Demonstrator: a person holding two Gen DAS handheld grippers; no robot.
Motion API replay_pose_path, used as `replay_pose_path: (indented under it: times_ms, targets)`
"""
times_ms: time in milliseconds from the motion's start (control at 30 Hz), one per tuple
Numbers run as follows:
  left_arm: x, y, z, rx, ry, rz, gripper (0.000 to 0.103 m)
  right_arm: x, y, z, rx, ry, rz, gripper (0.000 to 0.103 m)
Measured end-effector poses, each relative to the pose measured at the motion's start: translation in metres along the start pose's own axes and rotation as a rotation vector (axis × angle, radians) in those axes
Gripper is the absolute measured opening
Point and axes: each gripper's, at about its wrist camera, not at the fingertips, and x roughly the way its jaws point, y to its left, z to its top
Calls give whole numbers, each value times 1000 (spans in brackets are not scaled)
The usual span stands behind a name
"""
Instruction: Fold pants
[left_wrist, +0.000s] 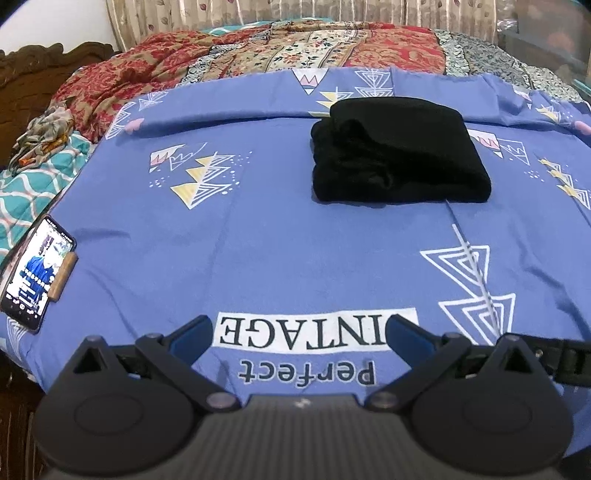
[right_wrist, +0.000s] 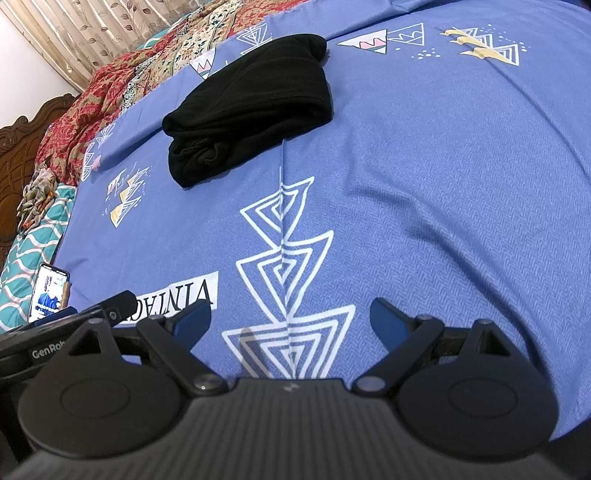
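Home bedroom. Bed (left_wrist: 258, 236) with blue printed bedsheet (left_wrist: 280, 258), carved wooden headboard (left_wrist: 33, 70), crumpled floral quilt (left_wrist: 122, 85), teal patterned blanket (left_wrist: 33, 192). Leaf-print curtains (left_wrist: 229, 14) behind. Smartphone (left_wrist: 35, 269) lies on the sheet.

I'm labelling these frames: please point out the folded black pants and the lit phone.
Folded black fabric pants (left_wrist: 400, 151): left wrist view, middle of top layer.
Lit rectangular phone (left_wrist: 35, 271): left wrist view, middle of screen.

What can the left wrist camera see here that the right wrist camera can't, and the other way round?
Only the left wrist view shows the word "Perfect" printed on the sheet, and its own open left gripper. Only the right wrist view shows the open right gripper. Both show the folded black pants lying on the blue bedsheet, the lit phone at the bed's edge, and the red patterned blanket beyond.
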Motion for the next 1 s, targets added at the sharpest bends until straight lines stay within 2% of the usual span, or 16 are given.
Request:
replay_pose_path:
  times_ms: [133,333,600,1000]
  targets:
    - [-2,0,-2,2,-12,-5,103,1,-1,0,-4,1,-1,95]
    - [-9,3,-5,-15,-83,14,103,1,0,0,-4,1,-1,95]
    - [0,8,-3,-43,-10,29,103,1,0,0,-4,2,-1,95]
    - [5,3,-3,4,18,71,103,1,-1,-1,-9,3,-3,95]
